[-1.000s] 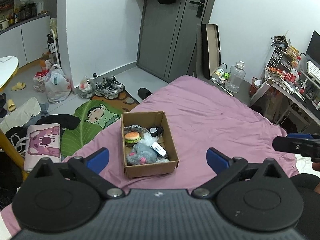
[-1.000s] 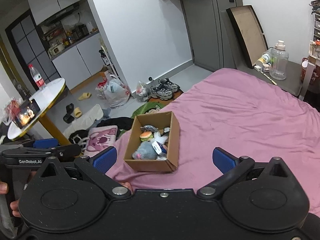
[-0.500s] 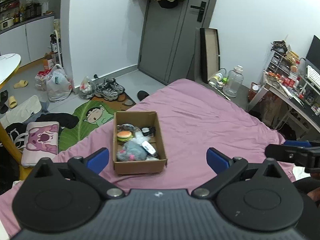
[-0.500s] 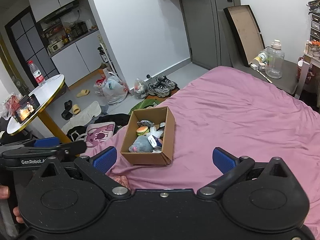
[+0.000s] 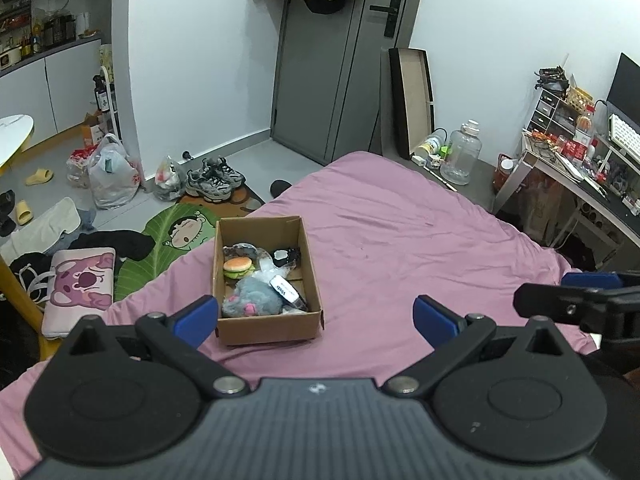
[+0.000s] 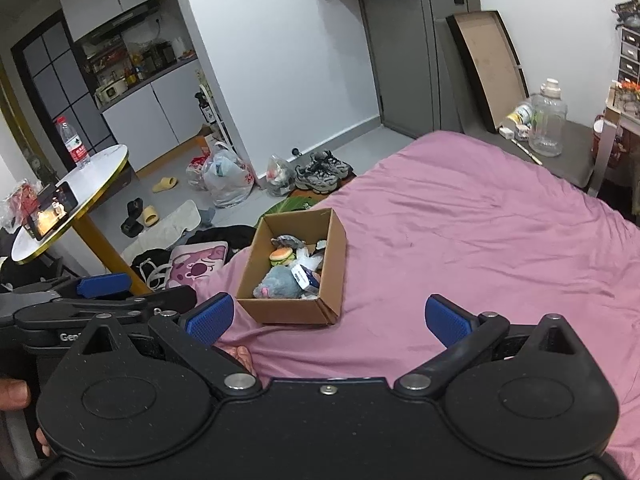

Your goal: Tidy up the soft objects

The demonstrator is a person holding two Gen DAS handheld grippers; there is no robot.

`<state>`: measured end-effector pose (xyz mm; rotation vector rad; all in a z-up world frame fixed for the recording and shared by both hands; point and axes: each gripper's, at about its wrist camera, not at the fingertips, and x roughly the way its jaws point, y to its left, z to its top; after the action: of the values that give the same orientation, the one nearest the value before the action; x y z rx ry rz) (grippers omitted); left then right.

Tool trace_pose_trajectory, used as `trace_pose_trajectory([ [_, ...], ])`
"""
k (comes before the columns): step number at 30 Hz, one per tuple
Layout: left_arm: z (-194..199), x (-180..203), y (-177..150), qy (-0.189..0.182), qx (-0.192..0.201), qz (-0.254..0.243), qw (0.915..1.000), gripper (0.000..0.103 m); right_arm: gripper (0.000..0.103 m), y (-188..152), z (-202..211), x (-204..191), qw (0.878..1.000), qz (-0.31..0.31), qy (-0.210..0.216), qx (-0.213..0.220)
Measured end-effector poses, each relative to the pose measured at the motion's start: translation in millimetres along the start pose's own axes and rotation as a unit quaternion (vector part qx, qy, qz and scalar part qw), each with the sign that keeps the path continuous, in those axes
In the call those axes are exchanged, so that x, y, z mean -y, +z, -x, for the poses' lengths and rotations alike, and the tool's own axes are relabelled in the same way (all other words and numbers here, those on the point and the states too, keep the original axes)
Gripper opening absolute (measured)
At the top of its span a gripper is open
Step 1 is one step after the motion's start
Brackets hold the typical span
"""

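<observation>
A brown cardboard box [image 5: 269, 326] [image 6: 336, 258] stands on the pink bed [image 5: 400, 240] [image 6: 480, 240] near its left edge. Inside lie a grey plush toy [image 5: 252, 298] [image 6: 280, 285], a small burger toy [image 5: 239, 267] [image 6: 282, 256], a white packet [image 5: 286, 289] and other small items. My left gripper [image 5: 316, 316] is open and empty, just short of the box. My right gripper [image 6: 328, 318] is open and empty, also just short of the box. Each gripper shows at the edge of the other's view.
The floor left of the bed holds shoes [image 5: 214, 180], plastic bags [image 5: 110, 174], a green mat [image 5: 176, 236], a pink cushion [image 5: 78, 284] and clothes. A round white table [image 6: 72, 196] stands far left. A water jug [image 5: 464, 154] and a cluttered desk [image 5: 580, 168] are at the right.
Both grippers have risen and drawn back a little, so the box sits lower and further left in the left wrist view. Both stay open and empty.
</observation>
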<state>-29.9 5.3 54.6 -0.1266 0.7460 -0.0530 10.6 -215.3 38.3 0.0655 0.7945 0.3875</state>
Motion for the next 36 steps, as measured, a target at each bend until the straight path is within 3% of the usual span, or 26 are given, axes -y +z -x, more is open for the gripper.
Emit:
trace_pose_trajectory([
  [10,-2,0,-1,-0.003,-0.001,0.003,1.0000,0.103,0.103,-5,-4,-3,1.000,0.021,0.002,-0.010],
  [36,-4,3,0,0.001,0.000,0.000,1.0000,0.103,0.103,-4,-8,14,1.000,-0.002,0.015,-0.007],
])
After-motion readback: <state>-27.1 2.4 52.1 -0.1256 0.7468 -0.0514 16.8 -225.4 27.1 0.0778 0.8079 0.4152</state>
